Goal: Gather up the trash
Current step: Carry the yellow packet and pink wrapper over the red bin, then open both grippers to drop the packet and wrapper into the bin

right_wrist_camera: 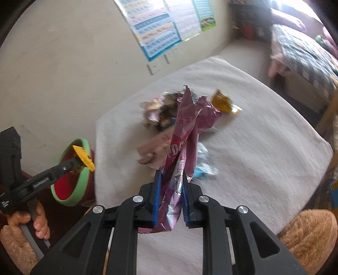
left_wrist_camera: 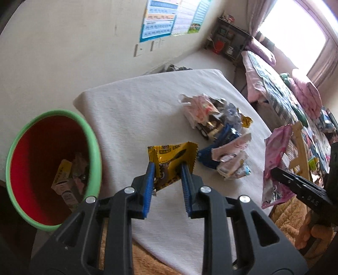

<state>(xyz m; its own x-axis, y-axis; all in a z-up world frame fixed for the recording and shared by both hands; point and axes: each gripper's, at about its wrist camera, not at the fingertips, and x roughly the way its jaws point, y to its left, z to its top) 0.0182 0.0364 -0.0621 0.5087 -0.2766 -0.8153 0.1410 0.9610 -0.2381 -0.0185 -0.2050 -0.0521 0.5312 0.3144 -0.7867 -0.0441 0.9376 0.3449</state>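
My left gripper is shut on a yellow snack wrapper, lifted above the white table cover. That wrapper and the left gripper also show at the left of the right wrist view, in front of the bin. My right gripper is shut on a crumpled pink foil bag; the same bag hangs at the right of the left wrist view. A heap of wrappers lies on the table. The red bin with a green rim stands at the left with trash inside.
A beige wall with posters runs behind the table. A bed with pink bedding and a dark shelf stand at the far right near a bright window. A hand grips the left tool's handle.
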